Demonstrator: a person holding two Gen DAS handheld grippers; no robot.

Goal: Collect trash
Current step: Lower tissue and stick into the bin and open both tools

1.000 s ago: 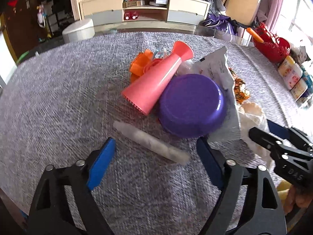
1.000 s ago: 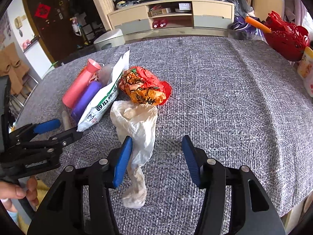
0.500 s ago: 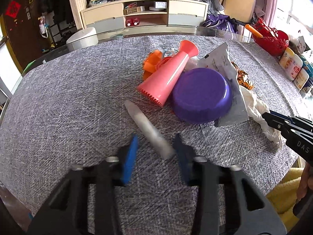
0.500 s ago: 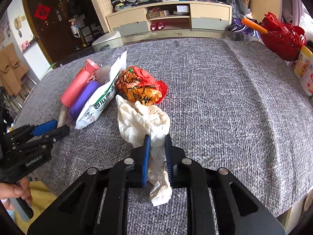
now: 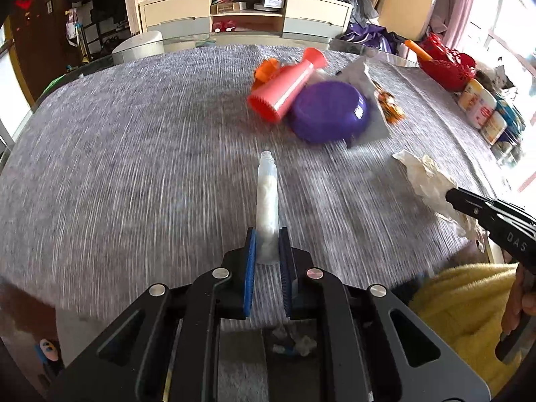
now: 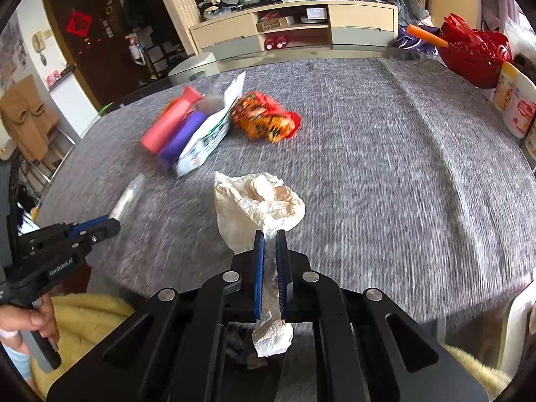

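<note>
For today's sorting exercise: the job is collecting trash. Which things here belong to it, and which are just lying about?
Job:
clear tube, in left gripper
crumpled tissue, in right gripper
snack wrapper
white packet

Lying about:
red basket
jars
cabinet

A red basket (image 6: 475, 57) sits at the upper right, a beige cabinet (image 6: 294, 30) at top centre, a dark door (image 6: 87, 43) upper left.

White letters "DAS" stand on the black body of the right gripper (image 5: 450, 197) in the left wrist view. "GenRobot.AI" stands on the left gripper (image 6: 112, 226) in the right wrist view. Print on the white bag (image 6: 209, 132) is too blurred to read.
</note>
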